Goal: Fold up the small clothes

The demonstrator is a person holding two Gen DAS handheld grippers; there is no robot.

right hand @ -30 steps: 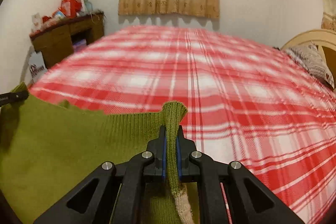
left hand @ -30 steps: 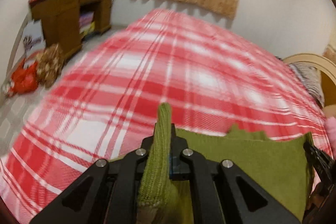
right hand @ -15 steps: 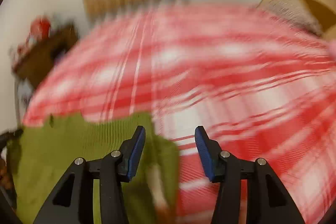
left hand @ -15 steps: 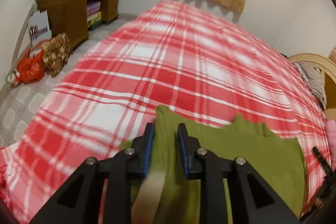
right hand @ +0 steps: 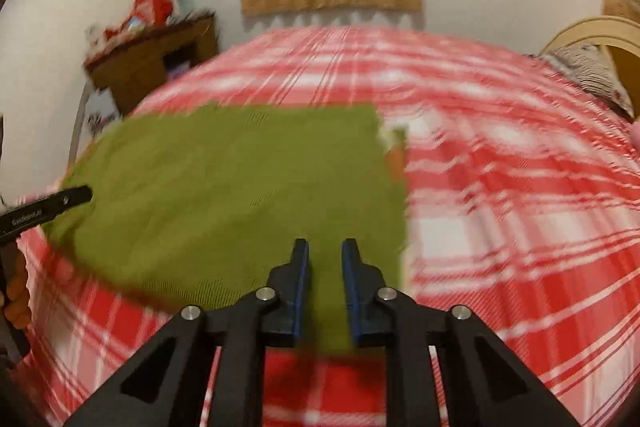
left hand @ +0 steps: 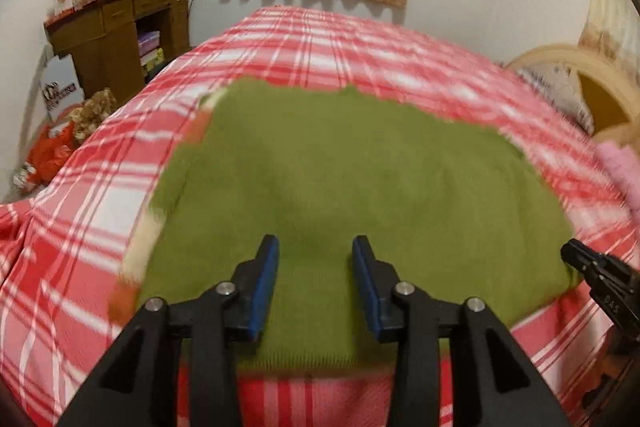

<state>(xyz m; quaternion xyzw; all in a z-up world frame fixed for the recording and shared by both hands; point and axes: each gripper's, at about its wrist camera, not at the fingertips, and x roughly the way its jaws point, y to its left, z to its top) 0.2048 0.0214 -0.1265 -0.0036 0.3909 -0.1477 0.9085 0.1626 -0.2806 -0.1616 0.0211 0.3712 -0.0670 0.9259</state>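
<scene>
Both of my grippers have let go of the ribbed edge they pinched a second ago, and through the left wrist camera my left gripper point(left hand: 315, 277) hangs with jaws opening and nothing between them above the green sweater point(left hand: 344, 179), spread flat on the plaid bedspread point(left hand: 360, 47). Through the right wrist camera my right gripper point(right hand: 324, 279) is closing on nothing over the same sweater's near hem, which it could snag and rumple; the other tool's lettering is too blurred to read.
</scene>
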